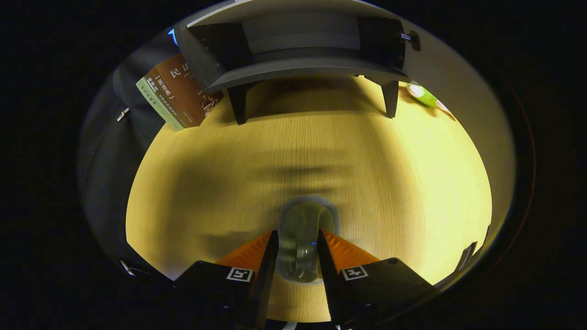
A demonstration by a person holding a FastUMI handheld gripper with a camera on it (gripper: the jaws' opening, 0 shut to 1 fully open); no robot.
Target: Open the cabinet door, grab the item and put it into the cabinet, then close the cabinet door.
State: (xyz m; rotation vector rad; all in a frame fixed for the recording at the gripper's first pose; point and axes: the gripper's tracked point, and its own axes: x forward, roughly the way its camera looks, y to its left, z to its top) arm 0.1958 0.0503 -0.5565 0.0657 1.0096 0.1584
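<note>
A clear glass cup (pixel 300 238) sits between my fingers, low over the light wooden table (pixel 390 174). My gripper (pixel 297 238) is shut on it, one finger pressing each side. Beyond the fingers, at the far side of the table, stands a grey cabinet (pixel 293 50) on short dark legs. Its front is open and the dark inside shows. Its door (pixel 458 68) is swung out to the right, with a small handle near its top.
A brown and green book (pixel 176 94) leans at the cabinet's left side. A small green and white object (pixel 424 95) lies on the table near the cabinet's right leg. Dark cloth hangs past the table's left edge.
</note>
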